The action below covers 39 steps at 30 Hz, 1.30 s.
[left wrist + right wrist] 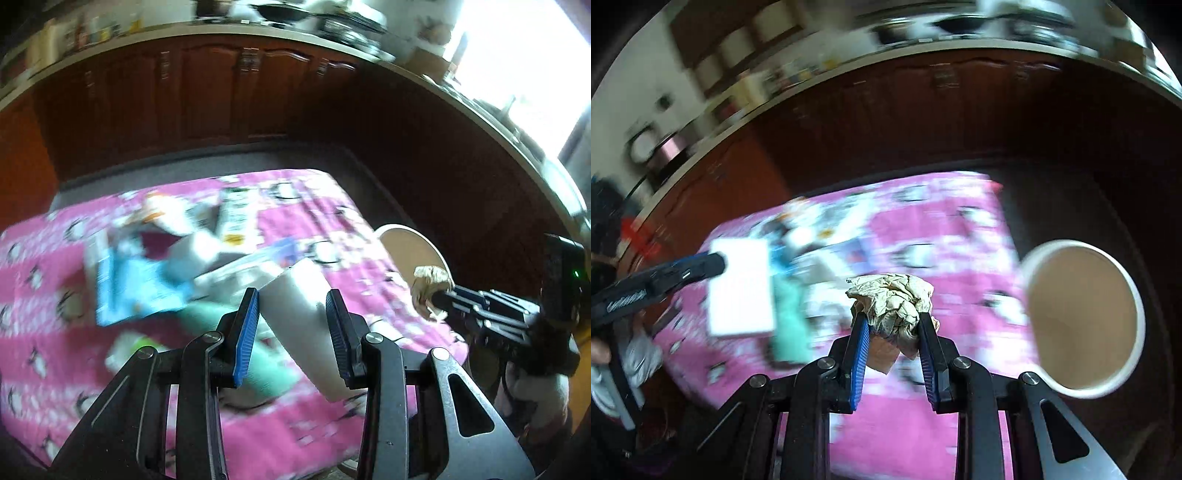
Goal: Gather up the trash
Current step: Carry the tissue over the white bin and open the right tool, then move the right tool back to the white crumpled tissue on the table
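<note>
My left gripper (293, 295) is shut on a white carton (306, 325), which hangs tilted over the pink table. In the right wrist view the same carton (740, 288) shows as a white rectangle at the tip of the left gripper (718, 264). My right gripper (893, 319) is shut on a crumpled ball of pale paper (890, 295). The paper ball (430, 284) and the right gripper (443, 295) also appear at the right of the left wrist view. A round bin with a white rim (1071, 242) and a tan inside stands right of the table, close to the paper ball.
The table's pink patterned cloth (303, 206) holds blurred litter: a blue packet (136, 284), a teal item (273, 373) and several white cartons (232, 218). Dark wooden cabinets (221, 85) under a cluttered counter run behind. The bin (399, 226) sits by the table's right edge.
</note>
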### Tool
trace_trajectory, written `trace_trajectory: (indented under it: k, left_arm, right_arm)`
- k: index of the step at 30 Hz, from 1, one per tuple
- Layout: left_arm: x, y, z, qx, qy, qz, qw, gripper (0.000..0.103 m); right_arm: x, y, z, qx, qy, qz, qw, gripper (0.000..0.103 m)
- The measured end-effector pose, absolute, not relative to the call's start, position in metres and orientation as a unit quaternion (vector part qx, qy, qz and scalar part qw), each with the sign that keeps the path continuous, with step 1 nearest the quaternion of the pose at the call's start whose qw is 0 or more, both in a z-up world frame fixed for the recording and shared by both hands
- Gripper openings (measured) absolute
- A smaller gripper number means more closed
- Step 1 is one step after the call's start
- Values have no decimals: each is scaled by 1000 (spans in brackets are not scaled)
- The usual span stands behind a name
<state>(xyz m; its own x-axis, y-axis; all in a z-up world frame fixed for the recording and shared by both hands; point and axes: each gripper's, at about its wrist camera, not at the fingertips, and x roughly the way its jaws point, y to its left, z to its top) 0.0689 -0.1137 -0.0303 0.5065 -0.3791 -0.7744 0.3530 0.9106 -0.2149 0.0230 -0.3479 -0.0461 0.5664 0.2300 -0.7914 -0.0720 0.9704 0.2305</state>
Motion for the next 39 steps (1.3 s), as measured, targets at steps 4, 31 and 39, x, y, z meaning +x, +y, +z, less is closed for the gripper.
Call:
trace_trajectory:
  k: [4,31,39]
  left_arm:
    - [81,-168,-33,-1,452,-245,858,35]
    - [145,-316,-106,-5,495,-294,818,52]
    - [131,-300,-92,12,475,-285,833,52]
  right_arm:
    - [22,-408,-58,111,463,14,879,25]
    - [23,-515,-125,183,487,-131,844,49]
    - [21,-502,-120,180,482,-117,850,49]
